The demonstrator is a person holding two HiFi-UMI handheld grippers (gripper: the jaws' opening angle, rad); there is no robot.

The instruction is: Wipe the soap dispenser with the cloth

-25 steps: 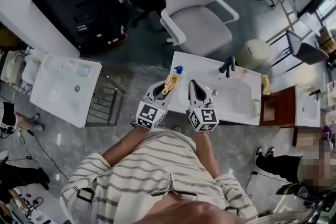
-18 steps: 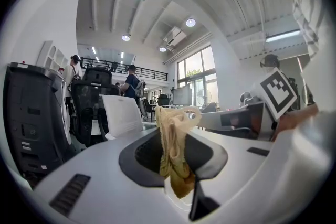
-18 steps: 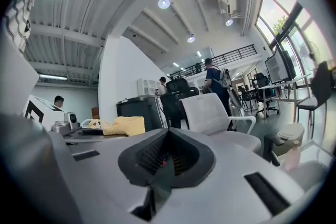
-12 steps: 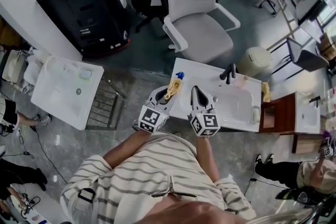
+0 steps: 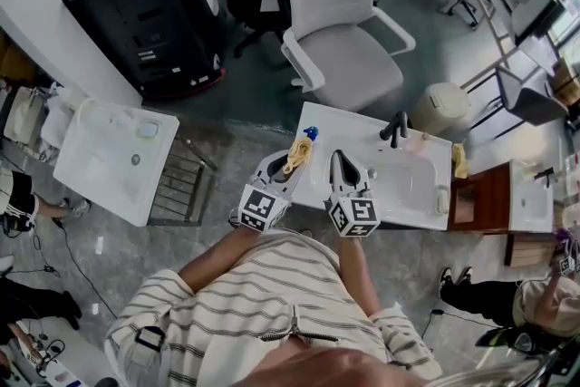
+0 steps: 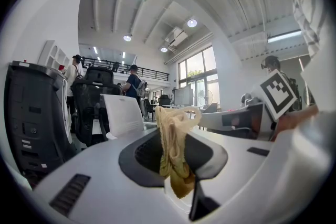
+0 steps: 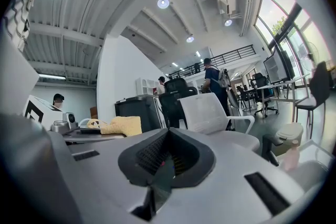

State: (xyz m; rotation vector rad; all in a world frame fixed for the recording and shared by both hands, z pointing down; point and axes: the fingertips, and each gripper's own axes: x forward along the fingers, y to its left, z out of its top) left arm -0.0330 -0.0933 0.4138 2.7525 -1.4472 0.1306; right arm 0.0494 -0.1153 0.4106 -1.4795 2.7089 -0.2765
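**A:** What has moved in the last second?

**B:** Next to nothing. Your left gripper (image 5: 292,160) hangs where it was, level over the near left part of the white worktop (image 5: 362,127). Its fingers pinch the yellow cloth (image 6: 172,147), which droops from between them. Your right gripper (image 7: 167,155) hasn't shifted either, and its fingers are pressed together on nothing.

**A:** And the soap dispenser?

**B:** I take it to be the small blue-topped thing (image 5: 310,132) at the worktop's far left corner, just beyond the cloth. I can't tell whether they touch, and it is too small to make out further.

**A:** So where does that leave the job?

**B:** By my reading the wipe hasn't begun. You're holding still with the cloth ready, so next you need to carry it forward onto the dispenser.
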